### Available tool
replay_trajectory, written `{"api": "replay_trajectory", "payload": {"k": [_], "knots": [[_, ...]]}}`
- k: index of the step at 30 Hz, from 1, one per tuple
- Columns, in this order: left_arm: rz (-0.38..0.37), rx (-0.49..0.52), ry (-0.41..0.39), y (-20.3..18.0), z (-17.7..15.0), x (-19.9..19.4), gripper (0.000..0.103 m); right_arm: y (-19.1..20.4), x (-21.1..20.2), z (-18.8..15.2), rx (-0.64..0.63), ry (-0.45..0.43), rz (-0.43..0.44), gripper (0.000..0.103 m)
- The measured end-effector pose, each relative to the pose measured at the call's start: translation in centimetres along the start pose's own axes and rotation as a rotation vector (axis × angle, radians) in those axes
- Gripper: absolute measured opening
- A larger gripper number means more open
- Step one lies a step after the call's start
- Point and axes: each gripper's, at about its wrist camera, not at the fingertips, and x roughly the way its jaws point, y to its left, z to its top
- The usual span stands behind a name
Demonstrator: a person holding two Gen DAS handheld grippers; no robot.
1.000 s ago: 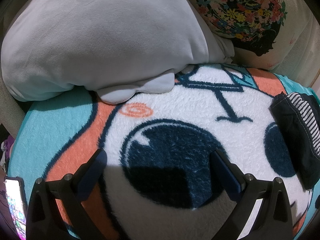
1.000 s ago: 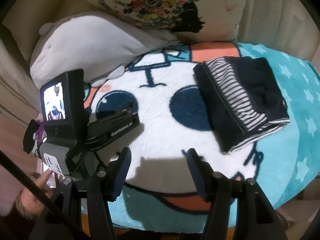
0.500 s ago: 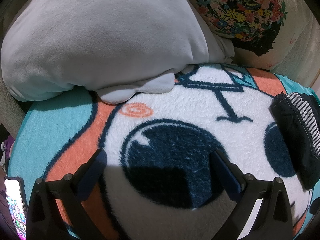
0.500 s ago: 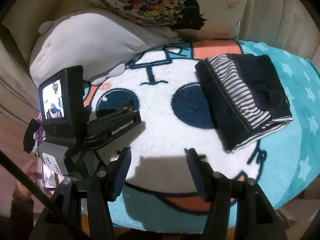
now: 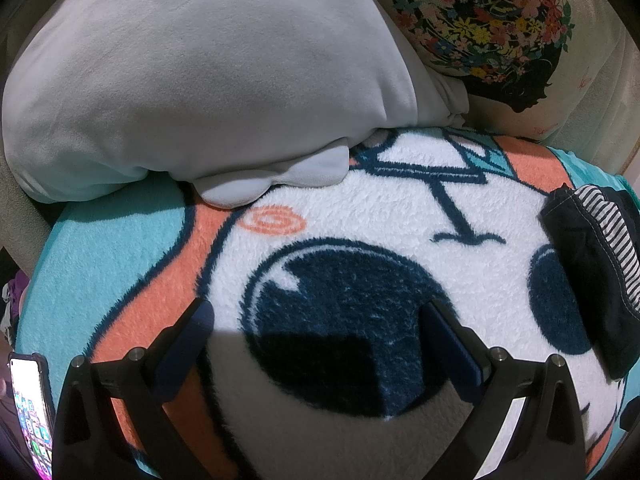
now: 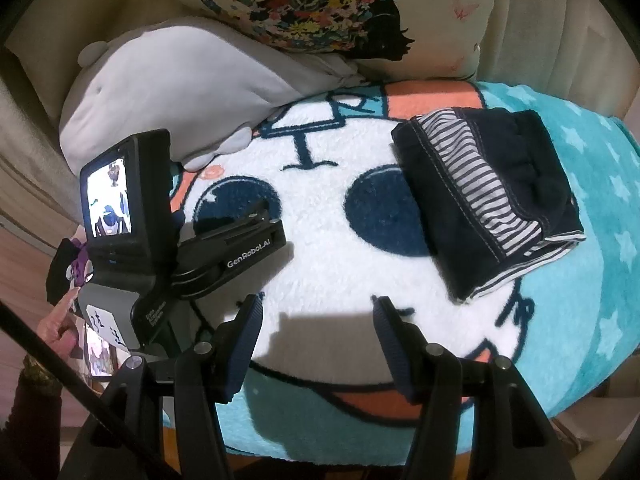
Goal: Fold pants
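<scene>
Dark navy pants [image 6: 486,200] with a striped lining lie folded into a compact rectangle on the right side of the cartoon blanket [image 6: 320,280]. In the left wrist view they show at the right edge [image 5: 592,276]. My right gripper [image 6: 316,312] is open and empty, held above the blanket's front part, left of and in front of the pants. My left gripper [image 5: 320,316] is open and empty and rests low over the blanket's dark eye pattern. Its body also shows in the right wrist view [image 6: 224,256], lying at the left of the blanket.
A grey plush pillow [image 5: 192,80] lies at the back left. A floral cushion [image 5: 492,32] leans behind against the beige sofa back [image 6: 552,20]. A lit phone [image 5: 30,412] is at the far left, with a hand [image 6: 60,324] at it.
The right gripper's view has shifted slightly, with the pants now a little lower and further right in the frame. The left gripper has not moved. A hand moves near the phone.
</scene>
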Motion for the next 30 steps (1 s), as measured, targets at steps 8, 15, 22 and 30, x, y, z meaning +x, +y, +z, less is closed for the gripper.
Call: {"api": "replay_trajectory", "payload": {"k": [8, 15, 22, 30], "knots": [[0.0, 0.0, 0.0, 0.0, 0.0, 0.0, 0.103, -0.16, 0.03, 0.07, 0.006, -0.002, -0.002, 0.063], [0.0, 0.0, 0.0, -0.01, -0.01, -0.01, 0.103, 0.03, -0.03, 0.06, -0.002, -0.005, 0.0, 0.063], [0.0, 0.0, 0.0, -0.01, -0.01, -0.01, 0.103, -0.18, -0.17, 0.08, 0.003, -0.009, -0.001, 0.063], [0.0, 0.0, 0.0, -0.01, -0.02, -0.01, 0.103, -0.4, -0.32, 0.12, -0.002, -0.02, -0.002, 0.063]]}}
